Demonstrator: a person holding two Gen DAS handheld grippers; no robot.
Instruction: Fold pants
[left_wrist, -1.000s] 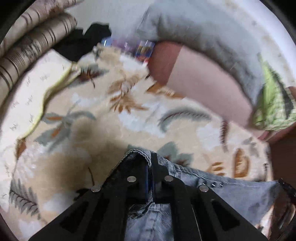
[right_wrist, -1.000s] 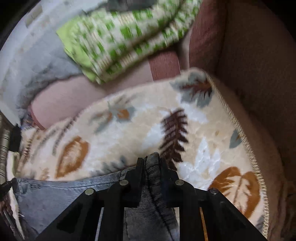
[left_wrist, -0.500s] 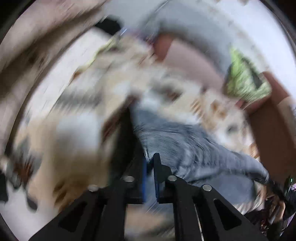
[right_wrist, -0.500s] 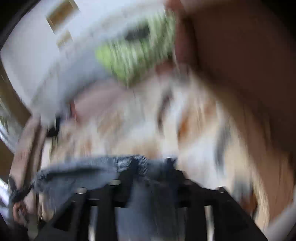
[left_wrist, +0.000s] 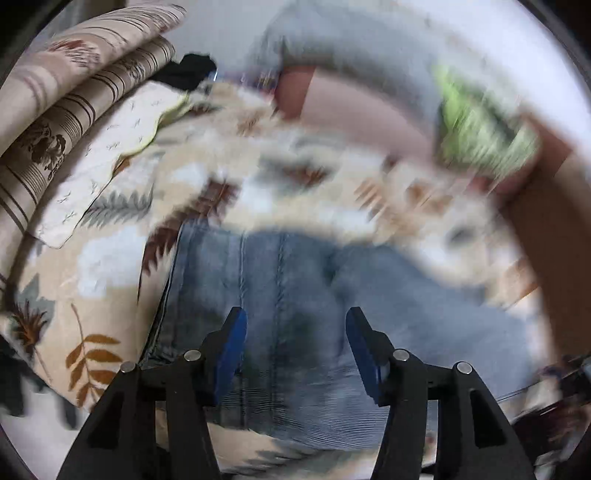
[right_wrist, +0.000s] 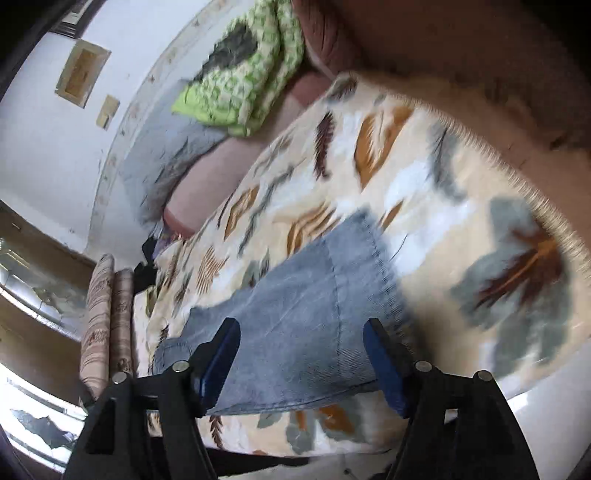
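The blue-grey denim pants (left_wrist: 295, 291) lie flat on a cream blanket with a leaf print (left_wrist: 103, 266). In the left wrist view my left gripper (left_wrist: 293, 332) is open and empty, hovering just above the pants. In the right wrist view the pants (right_wrist: 295, 317) lie as a folded strip with a stitched hem toward the far right. My right gripper (right_wrist: 301, 347) is open and empty, just above the near part of the denim. The left wrist view is blurred on its right half.
Striped rolled cushions (left_wrist: 74, 92) lie at the left, also in the right wrist view (right_wrist: 107, 317). A green patterned cloth (right_wrist: 243, 81) sits on a pink sofa back (right_wrist: 214, 173). A brown sofa arm (right_wrist: 480, 55) bounds the right. A small white cloth (left_wrist: 107, 158) lies on the blanket.
Both grippers were shut on the pants' edge a second ago. They swung the denim over, let go and opened. The pants now lie flat on the blanket.
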